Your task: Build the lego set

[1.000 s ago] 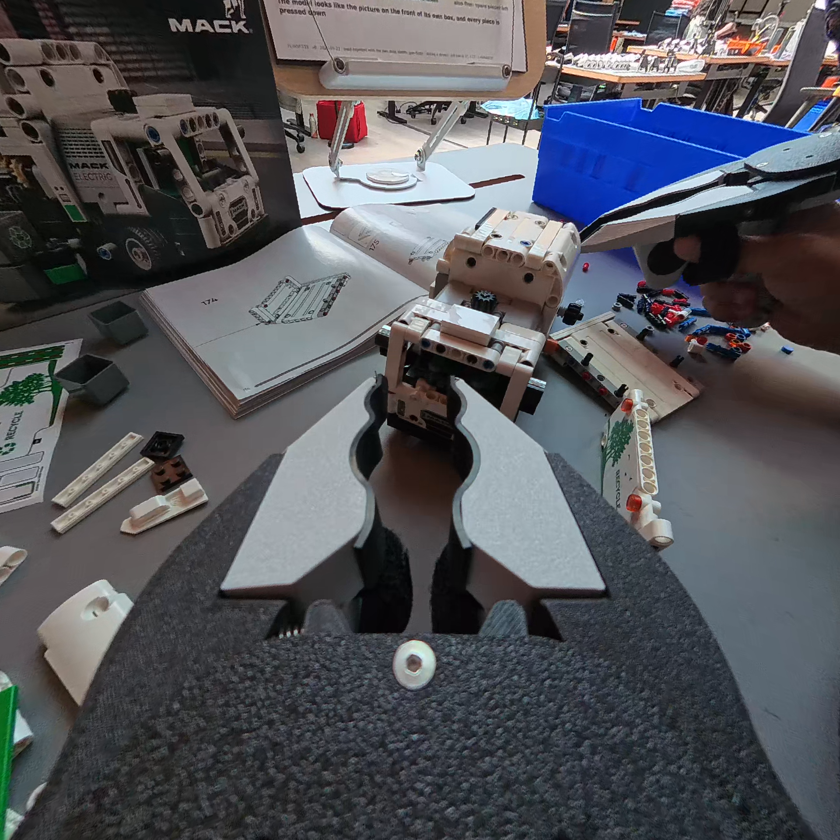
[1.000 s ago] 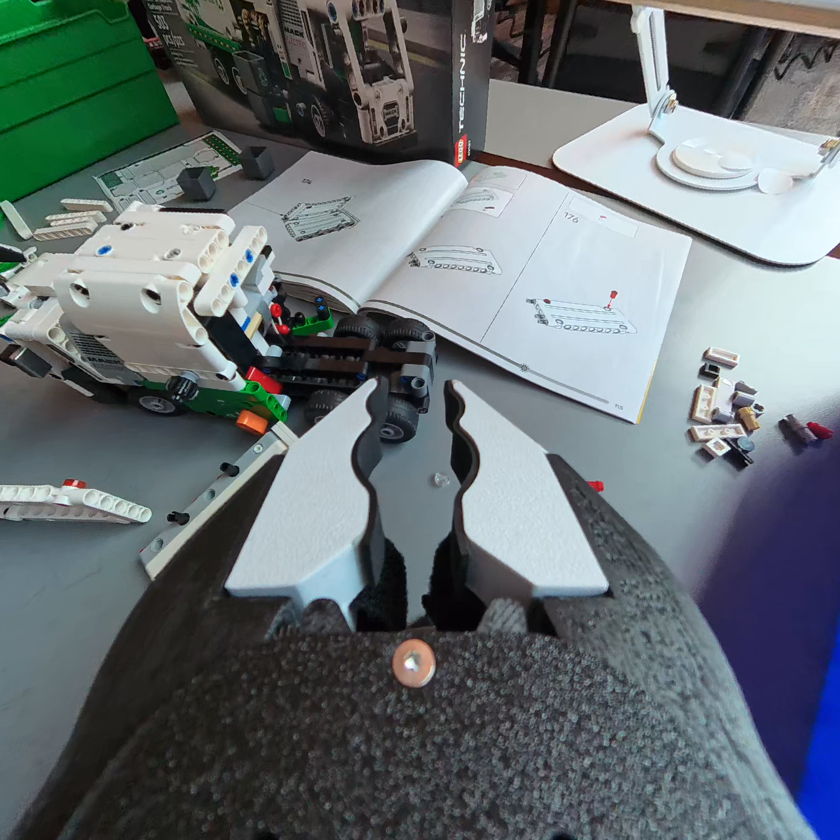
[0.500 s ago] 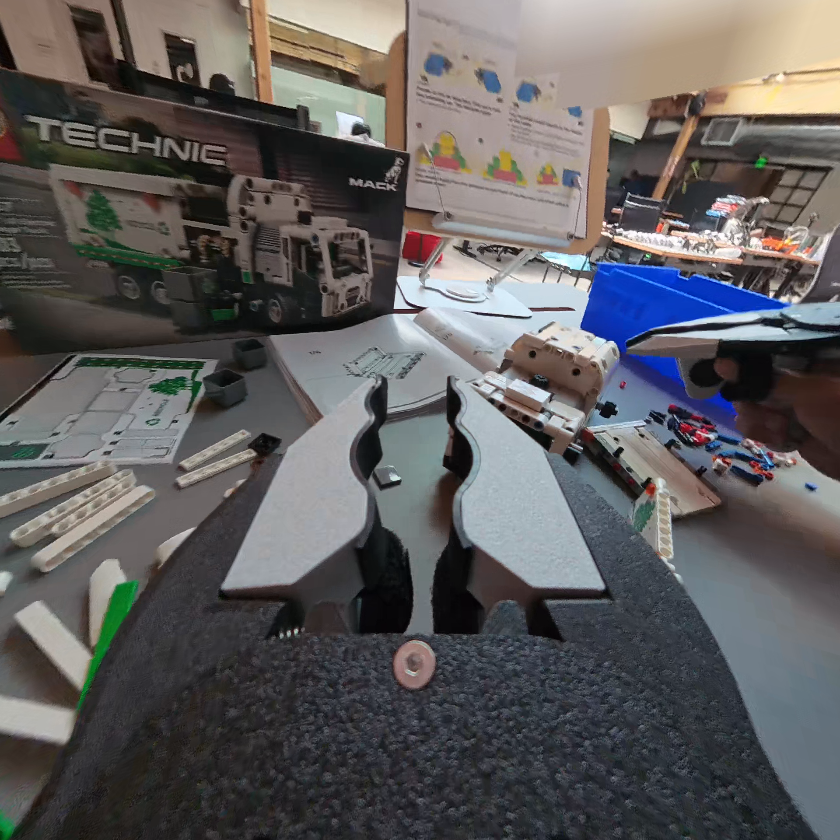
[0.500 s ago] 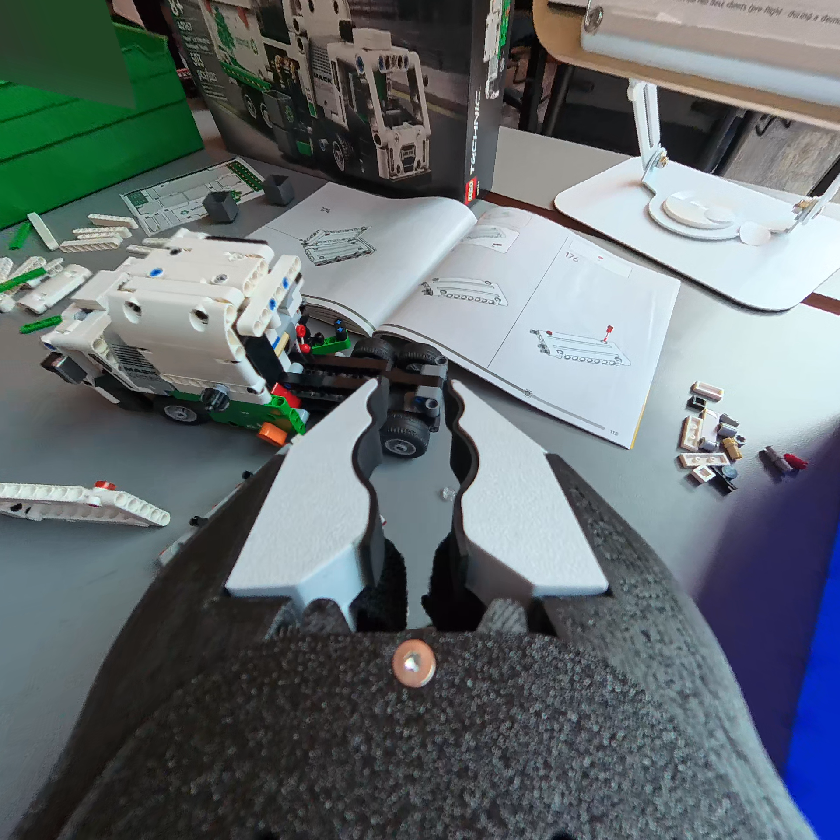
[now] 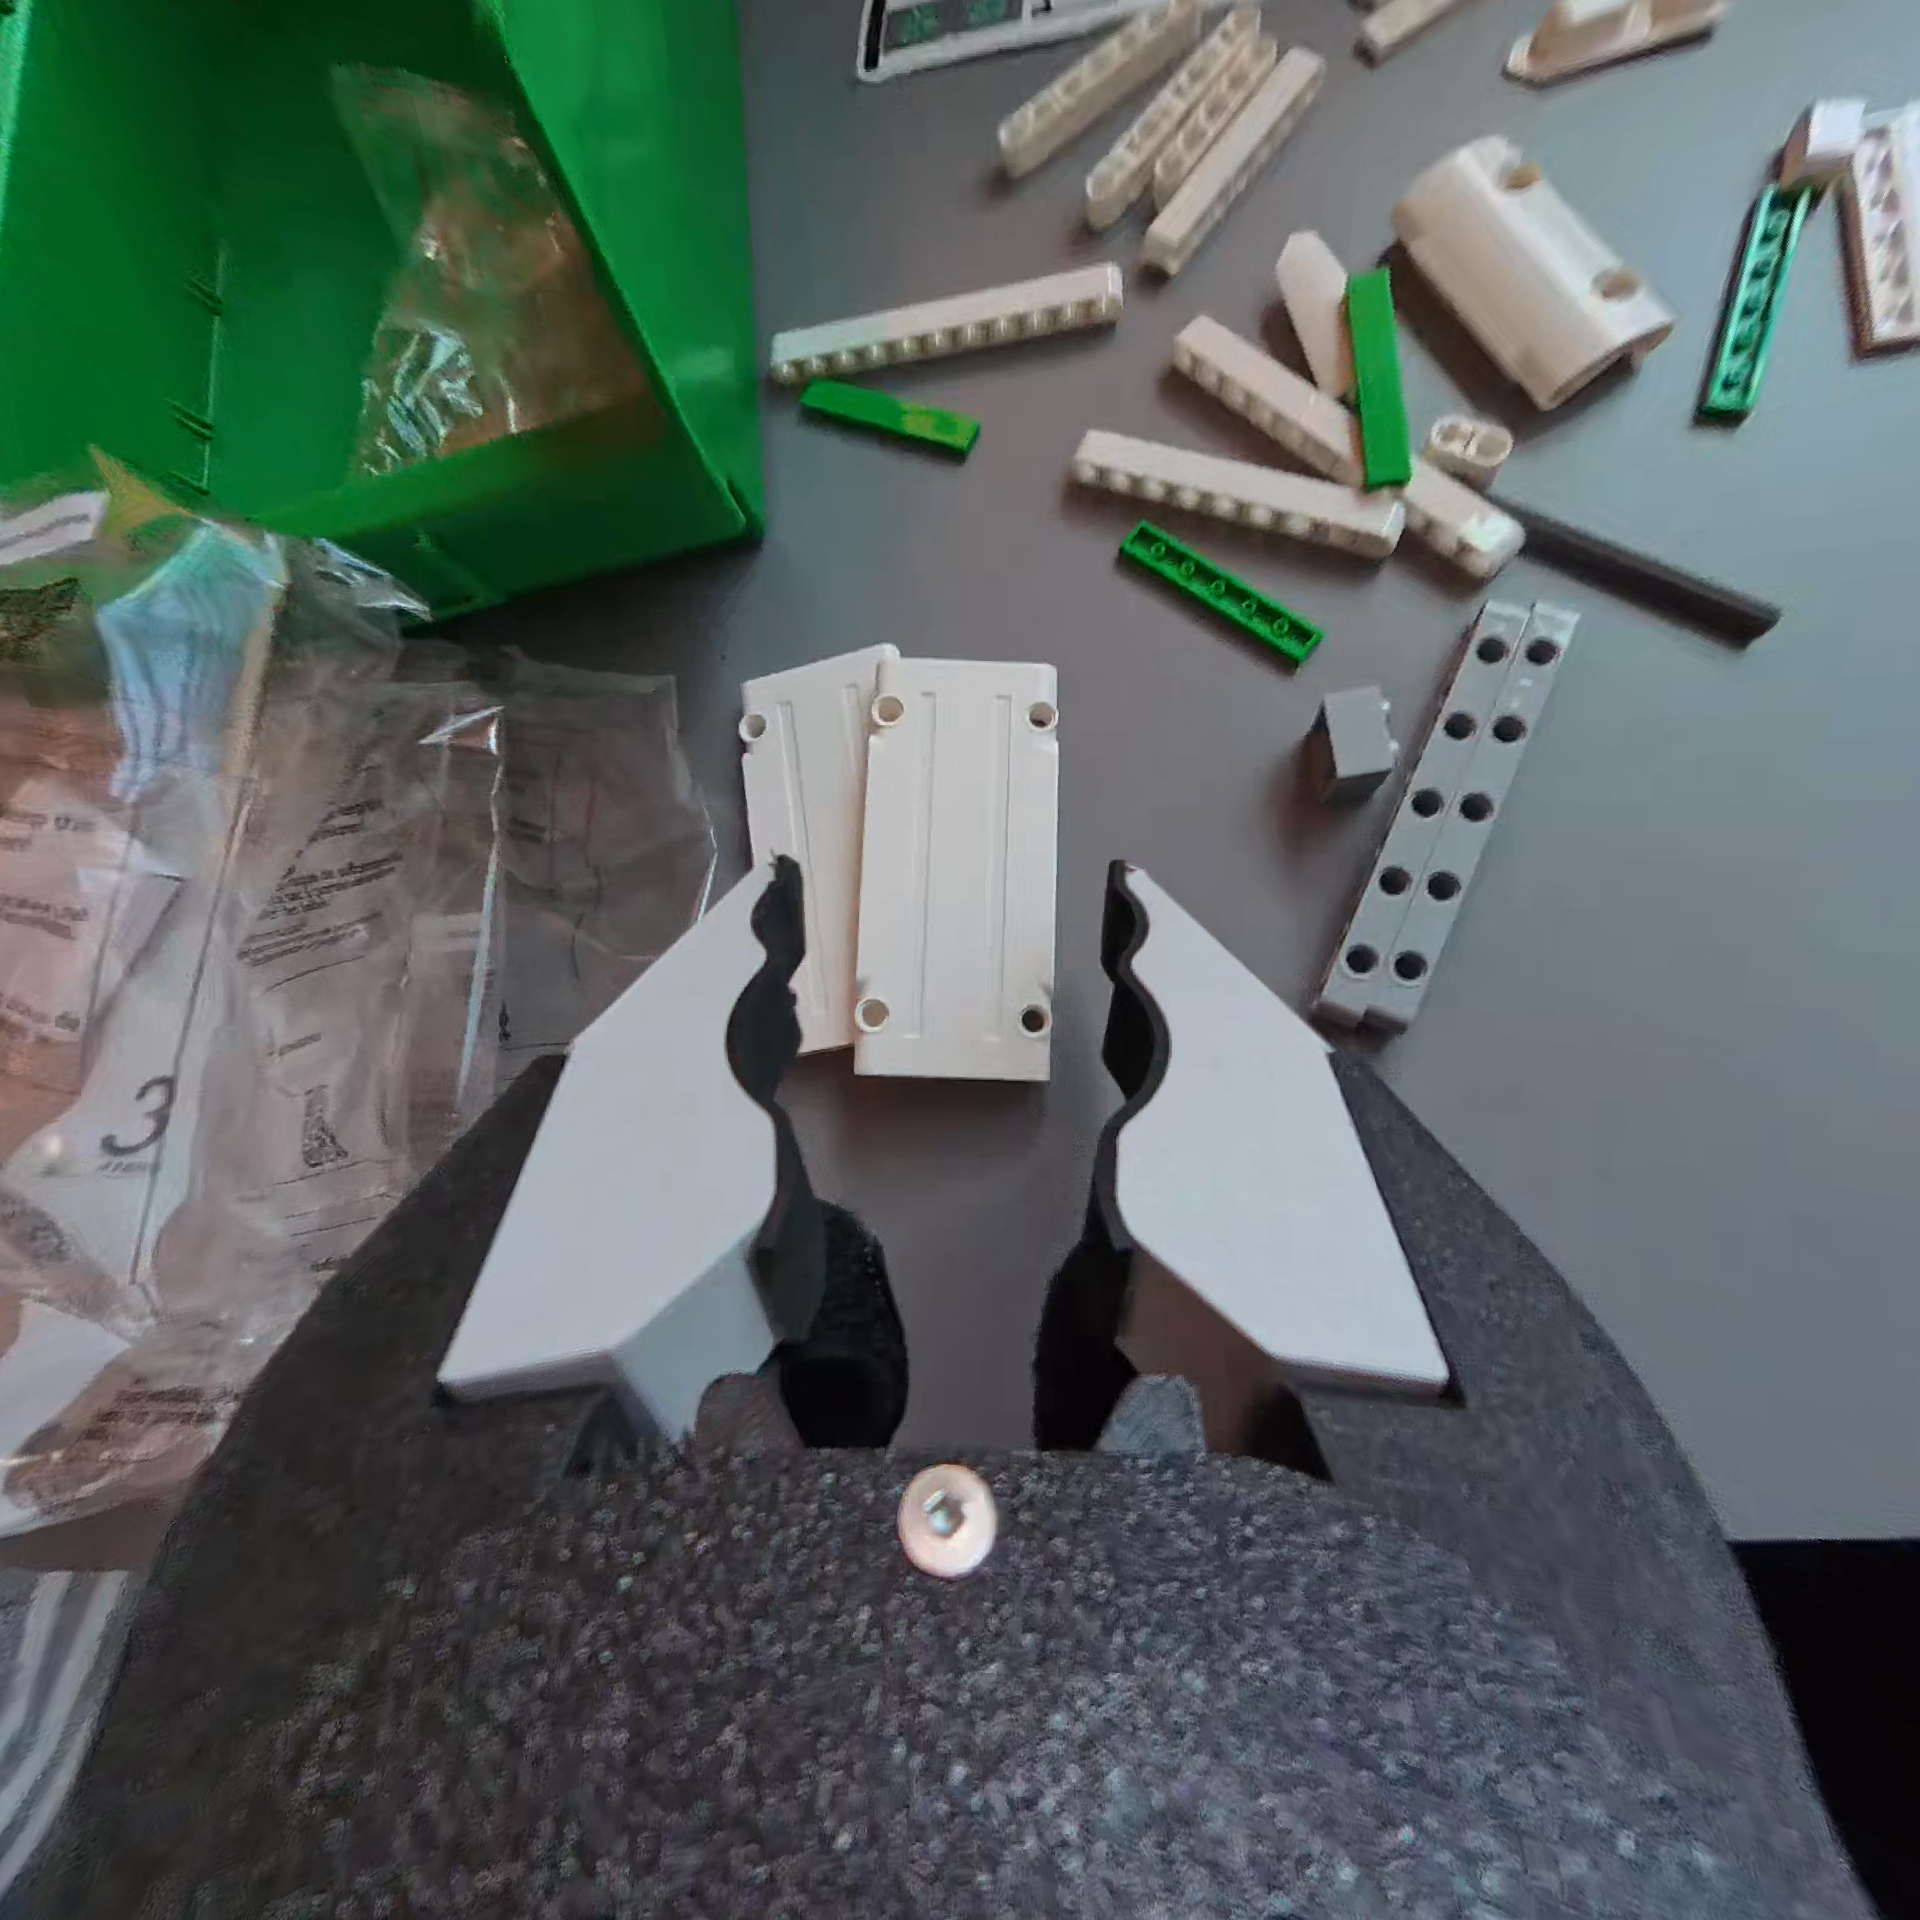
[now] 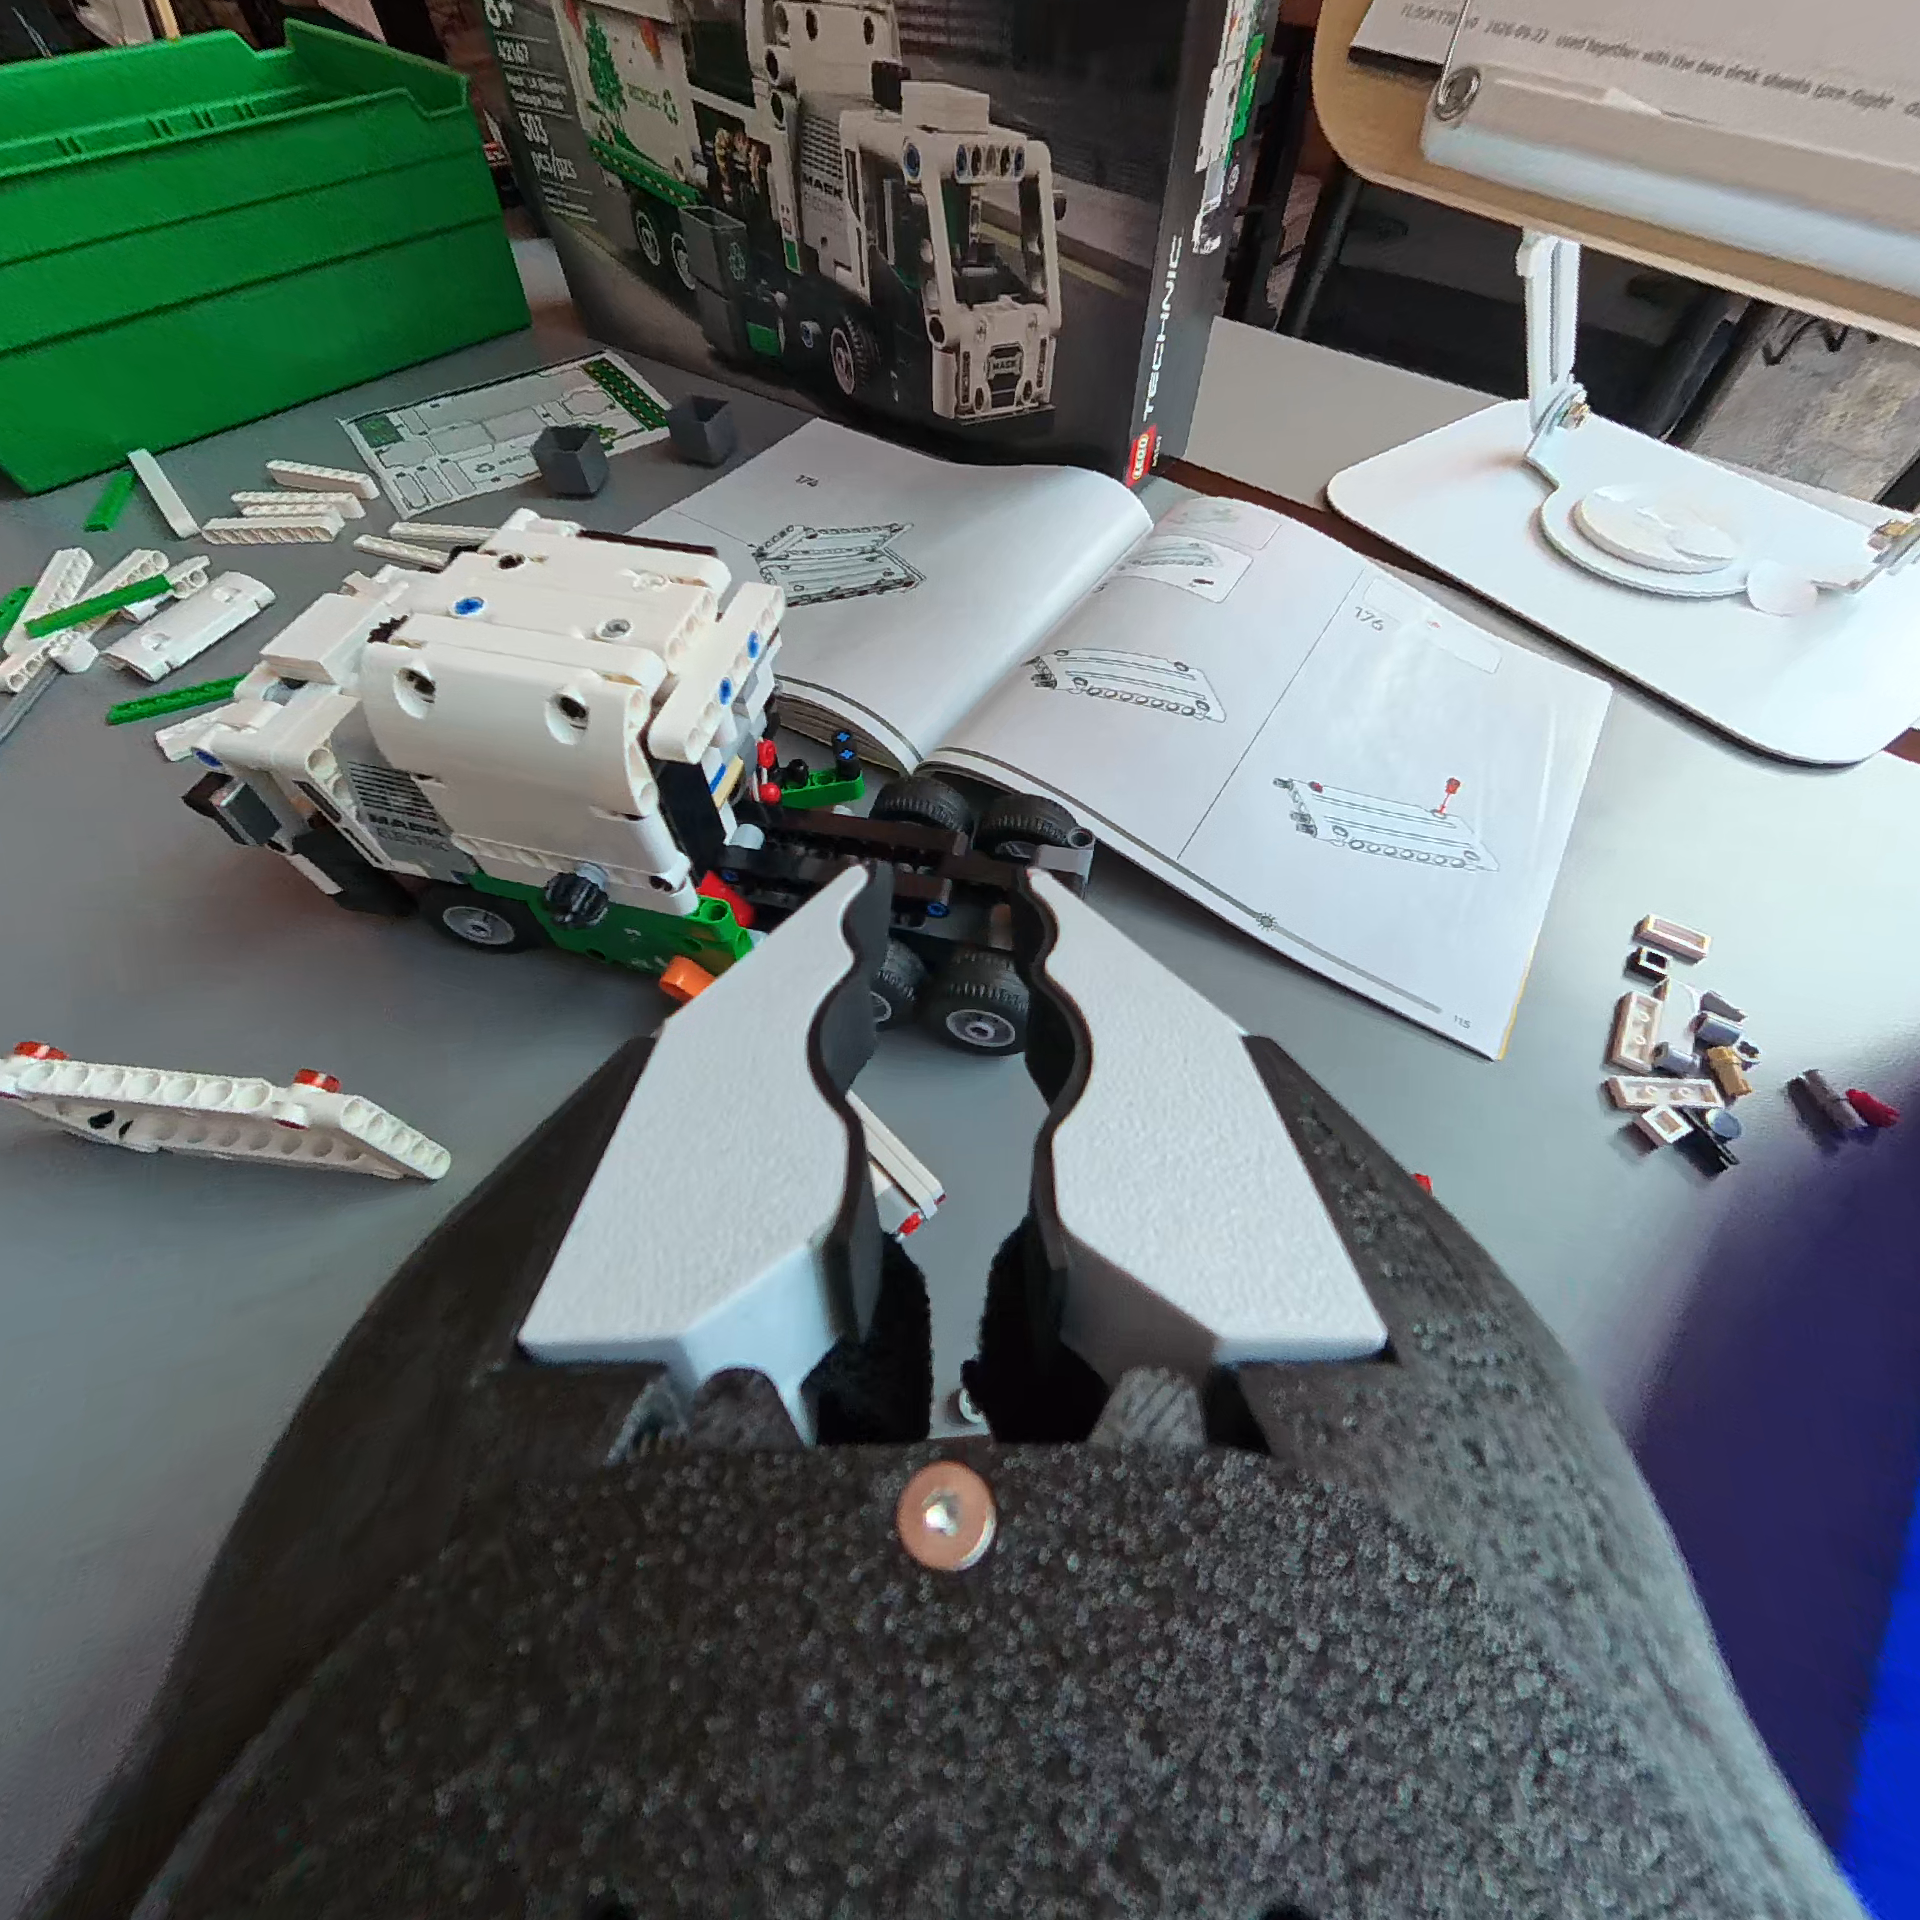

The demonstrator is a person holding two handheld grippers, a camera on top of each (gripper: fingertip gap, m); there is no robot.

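Observation:
In the left wrist view my left gripper (image 5: 951, 873) points down at the grey table with its jaws wide apart. Two overlapping white ribbed panels lie under it: the upper panel (image 5: 961, 769) sits between the fingertips with a gap on each side, and the lower panel (image 5: 805, 769) runs under the left finger (image 5: 665, 1091). Nothing is held. In the right wrist view my right gripper (image 6: 948, 878) has its jaws narrowly apart and empty. Its tips are at the black rear frame (image 6: 935, 831) of a white and green toy truck (image 6: 499, 727), above the rear wheels (image 6: 977, 997).
A green bin (image 5: 312, 260) and clear plastic bags (image 5: 260, 935) lie left of the panels; white beams (image 5: 1226, 488), green plates (image 5: 1221, 592) and grey beams (image 5: 1444, 821) lie right. An open booklet (image 6: 1195, 707), the set's box (image 6: 883, 208), a white stand base (image 6: 1662, 582) and small parts (image 6: 1683, 1049) surround the truck. The grippers' ends are close to 50 cm from one another.
My left gripper swung away from the truck's front to the table's left side, tipped down over the white panels and opened wider. My right gripper moved closer to the truck's rear.

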